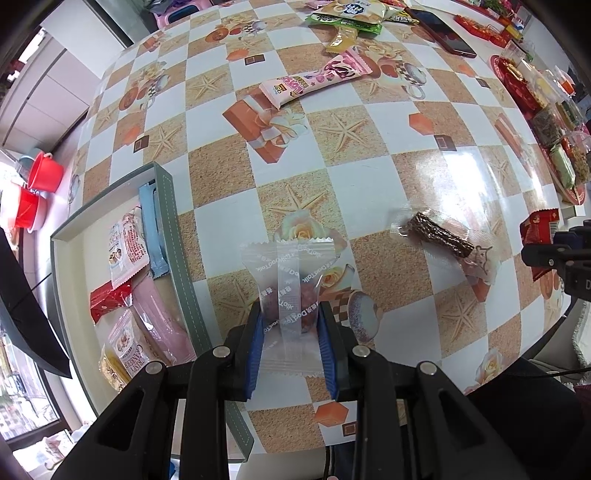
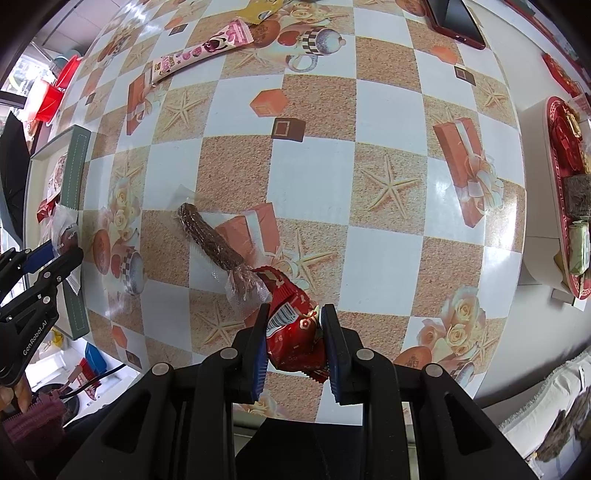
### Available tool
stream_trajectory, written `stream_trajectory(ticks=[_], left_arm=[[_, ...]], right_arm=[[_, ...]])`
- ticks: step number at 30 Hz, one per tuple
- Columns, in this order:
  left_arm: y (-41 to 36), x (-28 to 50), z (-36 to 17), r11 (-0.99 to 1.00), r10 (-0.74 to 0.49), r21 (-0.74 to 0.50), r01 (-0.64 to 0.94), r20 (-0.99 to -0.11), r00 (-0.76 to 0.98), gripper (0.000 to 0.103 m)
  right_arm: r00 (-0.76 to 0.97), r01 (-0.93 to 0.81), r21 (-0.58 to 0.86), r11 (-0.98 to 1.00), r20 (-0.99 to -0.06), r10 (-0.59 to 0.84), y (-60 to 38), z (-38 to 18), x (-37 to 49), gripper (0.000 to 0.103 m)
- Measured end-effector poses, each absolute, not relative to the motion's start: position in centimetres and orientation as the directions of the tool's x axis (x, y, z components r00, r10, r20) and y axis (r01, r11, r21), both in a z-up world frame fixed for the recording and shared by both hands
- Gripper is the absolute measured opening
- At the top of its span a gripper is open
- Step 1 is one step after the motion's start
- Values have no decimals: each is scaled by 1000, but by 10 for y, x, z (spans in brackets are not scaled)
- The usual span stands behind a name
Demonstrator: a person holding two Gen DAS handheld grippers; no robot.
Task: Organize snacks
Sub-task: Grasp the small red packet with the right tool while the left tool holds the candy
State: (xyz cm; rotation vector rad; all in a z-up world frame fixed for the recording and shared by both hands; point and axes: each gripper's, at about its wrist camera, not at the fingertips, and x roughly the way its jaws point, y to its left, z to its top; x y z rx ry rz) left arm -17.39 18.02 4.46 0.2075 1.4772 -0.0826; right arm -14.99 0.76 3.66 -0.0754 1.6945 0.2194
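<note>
Checkered tablecloth (image 1: pixel 369 192) with starfish, rose, gift-box prints covered table. Dark phone in red case (image 1: pixel 445 35) lay at far edge; same phone visible in right view (image 2: pixel 458 22). Red buckets (image 1: pixel 44 173) stood on floor at left. Black umbrella (image 1: pixel 22 310) leaned beside table.

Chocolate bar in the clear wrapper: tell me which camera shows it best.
The right wrist view. There the chocolate bar lies near the middle, its full length showing, with only its near wrapper end tucked behind the red packet. The left wrist view shows the bar whole too, but smaller and off to the right.
</note>
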Motion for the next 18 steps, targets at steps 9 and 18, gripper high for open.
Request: stream_trajectory(ticks=[9,18], left_arm=[[181,-174,45,981,70,87,175,-993,99,31],[182,-172,46,981,69,86,176,-993,96,31]], right_arm=[[-136,-168,101,981,-988,78,8,37,-150,28],[-137,-162,102,982,-987,80,8,36,-150,28]])
